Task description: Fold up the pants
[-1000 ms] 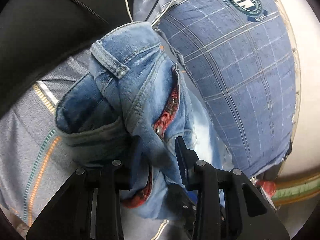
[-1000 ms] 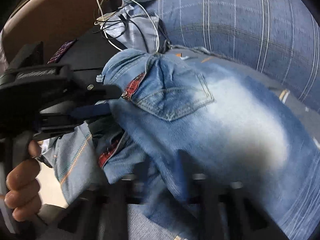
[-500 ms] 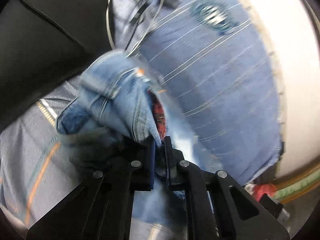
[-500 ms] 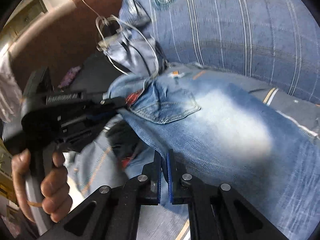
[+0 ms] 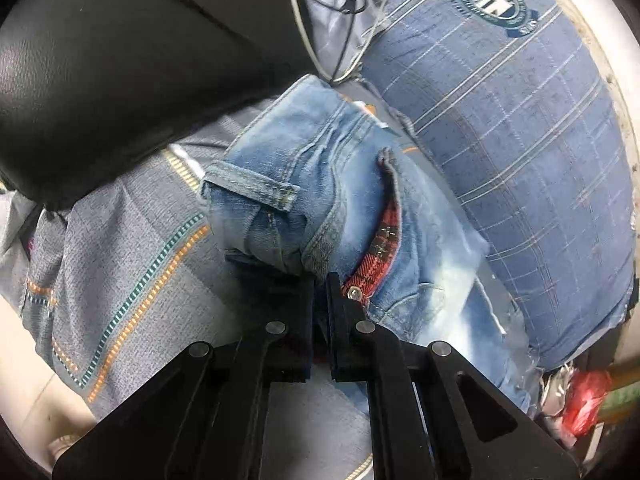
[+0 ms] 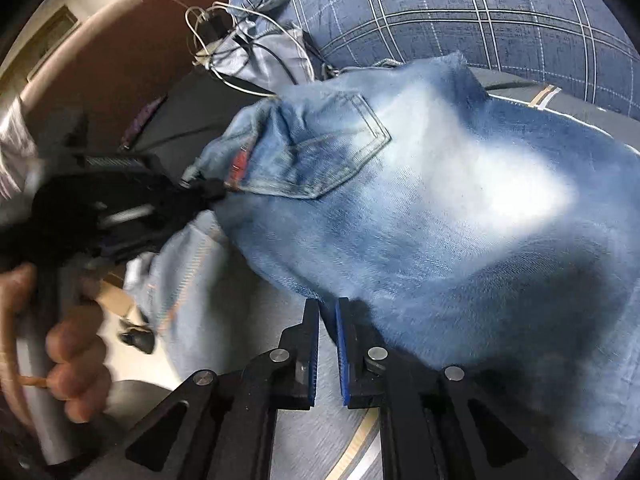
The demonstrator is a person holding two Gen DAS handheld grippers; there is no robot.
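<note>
Left gripper: lower centre of the left wrist view; fingers drawn nearly together, pinching a bunched fold of the jeans at the waistband, just above the fingertips.
Right gripper: lower centre of the right wrist view; fingers close together with a thin gap, their tips at the lower edge of the denim; cannot tell whether cloth is caught between them.
Jeans: faded light-blue denim spreading from the right fingertips up and to the right across that frame; back pocket at upper centre; waist end at centre left, held by the left gripper.
Jeans, waist end: centre of the left wrist view, directly above the fingertips; belt loop at its left side, red plaid lining just right of the right-hand finger.
Hand: lower left of the right wrist view, blurred, wrapped round the left gripper's handle.
Blanket: grey weave with teal and orange stripes, left of the fingers, under the jeans.
Pillow: blue plaid with a round crest, right side and top, behind the jeans.
Cables: white and black loops, top centre.
Black cushion: upper left.
</note>
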